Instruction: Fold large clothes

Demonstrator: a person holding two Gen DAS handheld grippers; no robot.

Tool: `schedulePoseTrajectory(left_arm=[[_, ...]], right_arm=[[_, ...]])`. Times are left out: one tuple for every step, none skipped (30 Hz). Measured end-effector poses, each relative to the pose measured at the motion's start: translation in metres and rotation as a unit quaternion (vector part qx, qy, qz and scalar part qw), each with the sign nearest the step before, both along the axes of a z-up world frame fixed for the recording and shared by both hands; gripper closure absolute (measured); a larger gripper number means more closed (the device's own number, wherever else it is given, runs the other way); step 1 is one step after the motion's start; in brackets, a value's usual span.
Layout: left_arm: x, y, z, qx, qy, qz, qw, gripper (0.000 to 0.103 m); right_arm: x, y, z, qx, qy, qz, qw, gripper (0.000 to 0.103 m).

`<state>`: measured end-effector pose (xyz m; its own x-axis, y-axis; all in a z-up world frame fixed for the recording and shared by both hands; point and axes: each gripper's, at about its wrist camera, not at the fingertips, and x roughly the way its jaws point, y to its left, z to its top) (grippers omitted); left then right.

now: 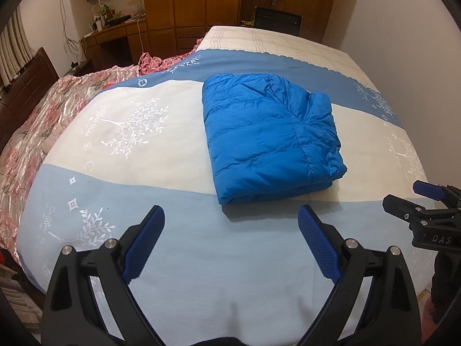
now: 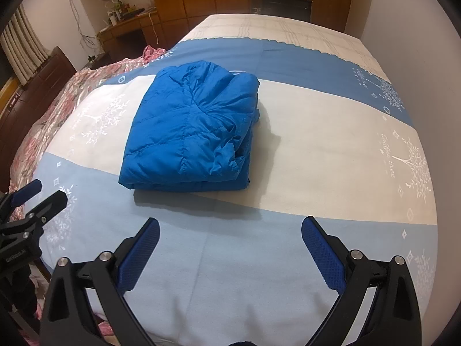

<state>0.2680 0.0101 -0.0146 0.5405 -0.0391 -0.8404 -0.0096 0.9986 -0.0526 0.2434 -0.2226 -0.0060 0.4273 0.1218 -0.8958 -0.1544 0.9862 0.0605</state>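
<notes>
A bright blue quilted down jacket [image 1: 270, 138] [image 2: 190, 129] lies folded into a thick rectangle on the bed, in the middle of the blue-and-cream striped blanket [image 1: 161, 121] [image 2: 317, 150]. My left gripper [image 1: 230, 216] hovers open over the pale blue stripe, short of the jacket's near edge, with nothing between its fingers. My right gripper [image 2: 230, 226] is open too, empty, and stands near the jacket's near right corner. In the left wrist view the right gripper [image 1: 403, 193] shows at the right edge, and in the right wrist view the left gripper [image 2: 47, 193] shows at the left edge.
A pink floral quilt [image 1: 37, 132] is bunched along the bed's left side by a dark headboard [image 1: 26, 83]. Behind stand a wooden desk [image 1: 115, 37], wardrobes [image 1: 190, 3] and a black chair [image 1: 276, 20]. A white wall [image 2: 417, 57] runs along the bed's right side.
</notes>
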Motion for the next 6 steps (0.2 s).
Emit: schedulePoseTrajectory(left_arm=[[-0.0001,-0.0001,0.0001,-0.001,0.000,0.000,1.0000,0.010],[0.0000,0.0000,0.0000,-0.002,0.001,0.000,1.0000,0.010],[0.0004,0.0004,0.0001,-0.002,0.002,-0.001,1.0000,0.010],[0.0004,0.0007,0.0003,-0.002,0.002,-0.001,1.0000,0.010],[0.0002,0.0007,0.0003,-0.002,0.002,-0.001,1.0000,0.010],[0.0001,0.0004,0.0003,-0.002,0.001,-0.001,1.0000,0.010]], right_arm=[[0.0000,-0.0002,0.0000,0.000,0.000,-0.001,1.000,0.004],[-0.0003,-0.0001,-0.0001,0.000,0.000,-0.001,1.000,0.004],[-0.0002,-0.0001,-0.0001,0.000,0.000,-0.001,1.000,0.004],[-0.0001,-0.0001,0.0000,0.000,0.000,-0.001,1.000,0.004],[-0.0001,-0.0002,-0.0002,0.000,0.000,-0.001,1.000,0.004],[-0.0001,-0.0002,-0.0003,0.000,0.000,-0.001,1.000,0.004]])
